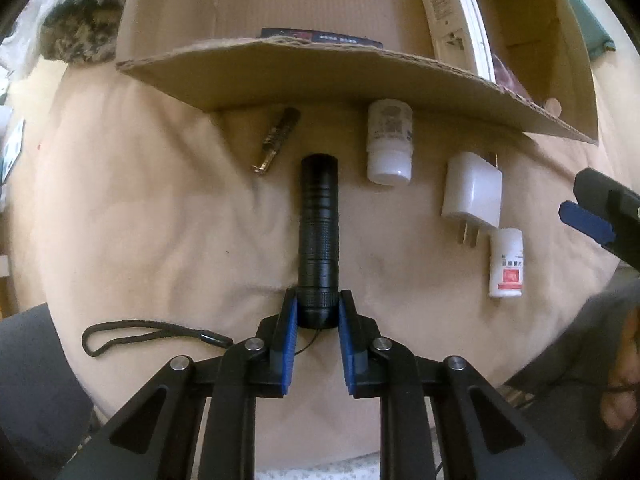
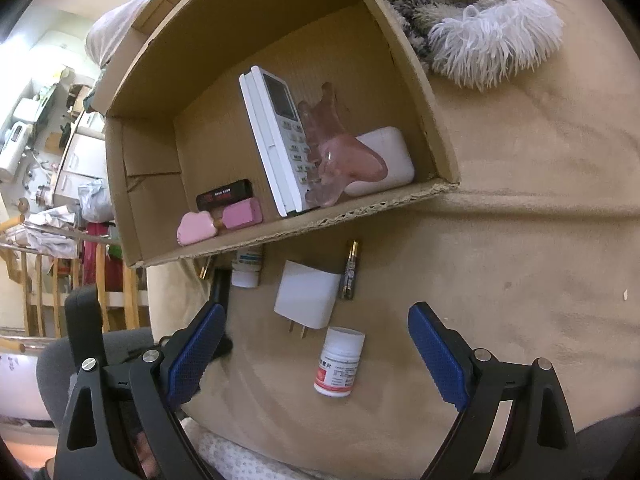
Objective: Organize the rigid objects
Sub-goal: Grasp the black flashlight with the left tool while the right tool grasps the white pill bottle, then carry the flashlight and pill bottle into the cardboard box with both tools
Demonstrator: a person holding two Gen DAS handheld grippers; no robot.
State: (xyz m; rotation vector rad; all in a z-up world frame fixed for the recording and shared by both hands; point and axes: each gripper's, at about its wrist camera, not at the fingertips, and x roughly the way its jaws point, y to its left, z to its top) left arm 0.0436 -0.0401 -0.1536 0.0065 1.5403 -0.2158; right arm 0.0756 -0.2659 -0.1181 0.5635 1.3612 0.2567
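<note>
The left gripper (image 1: 318,312) is pointing down at the beige blanket (image 1: 160,220) in the lower centre of the left wrist view. Its blue pads (image 1: 290,332) are standing narrow and are pressing on both sides of the tail end of the black flashlight (image 1: 319,232), which is lying on the blanket and running up the middle of the frame. The flashlight's black wrist strap (image 1: 132,334) is lying looped at the lower left of that frame.

Above the flashlight, near the front edge of the cardboard box (image 1: 360,76), a battery (image 1: 276,142) is lying tilted at upper centre-left, and a white bottle (image 1: 389,142) is lying at upper centre-right. A white charger plug (image 1: 472,192) is lying to the right of it, and a red-labelled pill bottle (image 1: 506,262) is lying just below the plug.

The right gripper (image 2: 316,356) is occupying the lower part of the right wrist view with its jaws standing wide apart and holding nothing; the pill bottle is lying on the blanket between and beyond its fingertips. In the left wrist view it is appearing at the right edge.

Inside the box, in the centre of the right wrist view, a white remote control (image 2: 276,140) is leaning beside a pink translucent object (image 2: 336,148) and a white case (image 2: 384,160). A black and red item (image 2: 224,196) and two pink items (image 2: 220,222) are lying at the box's lower left. A fluffy fabric (image 2: 480,28) is lying at the upper right.
</note>
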